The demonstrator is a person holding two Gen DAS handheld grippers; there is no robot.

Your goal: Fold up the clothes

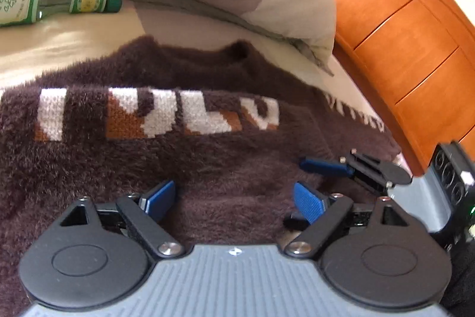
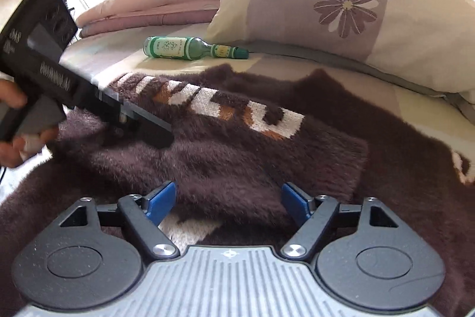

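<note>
The brown sweater lies on the bed, one part already turned over its middle. Both tongs, left and right, stand open and hold nothing. I judge folding is midway; next needs gripping an edge.

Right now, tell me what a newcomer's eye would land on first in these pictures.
The fuzzy dark brown sweater with white and orange lettering fills the bed's foreground, partly folded over itself. Behind it a green glass bottle lies on its side on the sheet, beside a big flowered pillow. Both grippers, left and right, hover open over the sweater.
</note>
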